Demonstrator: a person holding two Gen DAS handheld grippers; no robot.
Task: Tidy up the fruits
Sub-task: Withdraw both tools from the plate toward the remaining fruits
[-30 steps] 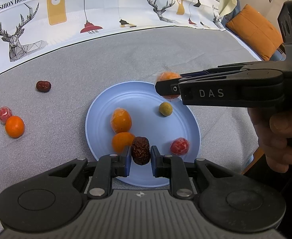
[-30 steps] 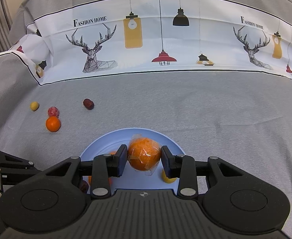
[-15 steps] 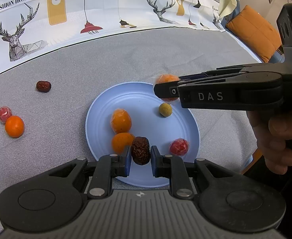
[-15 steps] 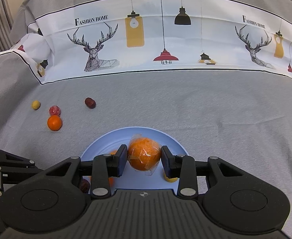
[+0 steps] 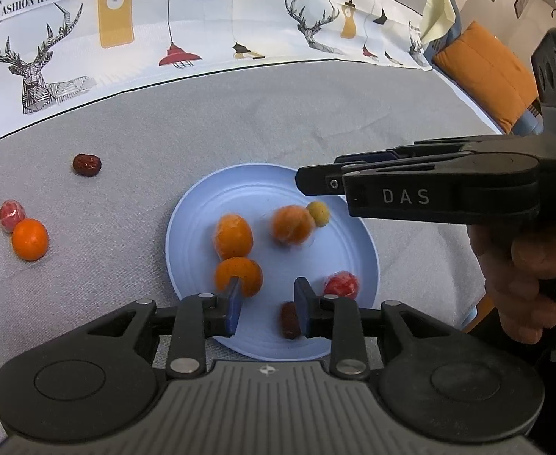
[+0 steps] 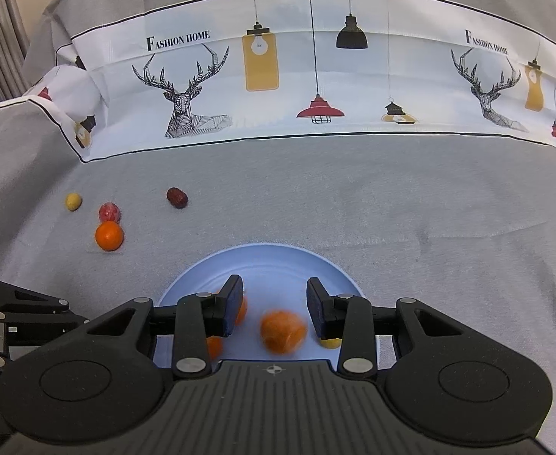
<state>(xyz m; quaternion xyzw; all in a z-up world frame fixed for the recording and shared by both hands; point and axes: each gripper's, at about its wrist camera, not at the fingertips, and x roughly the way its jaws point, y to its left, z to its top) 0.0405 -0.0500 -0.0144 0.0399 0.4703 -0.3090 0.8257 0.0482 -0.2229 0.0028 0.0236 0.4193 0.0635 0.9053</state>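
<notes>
A light blue plate [image 5: 202,212] lies on the grey cloth and also shows in the right wrist view [image 6: 270,261]. My left gripper [image 5: 265,299] is open above its near edge; a brown date [image 5: 289,320] lies beside its right finger. My right gripper [image 6: 274,305] is open over the plate; a wrapped orange [image 6: 282,330] lies blurred below it and also shows in the left wrist view [image 5: 292,224]. Two other oranges [image 5: 234,236], a yellow fruit [image 5: 318,212] and a red wrapped fruit [image 5: 341,284] sit on the plate.
On the cloth to the left lie an orange [image 5: 30,239], a red wrapped fruit [image 5: 11,215] and a date [image 5: 86,165]. A small yellow fruit [image 6: 73,201] lies further left. A printed white cloth band [image 6: 315,76] runs along the back. An orange cushion [image 5: 486,72] is at far right.
Both grippers have opened. The date dropped from the left gripper onto the plate's near edge. The wrapped orange dropped from the right gripper onto the plate.
</notes>
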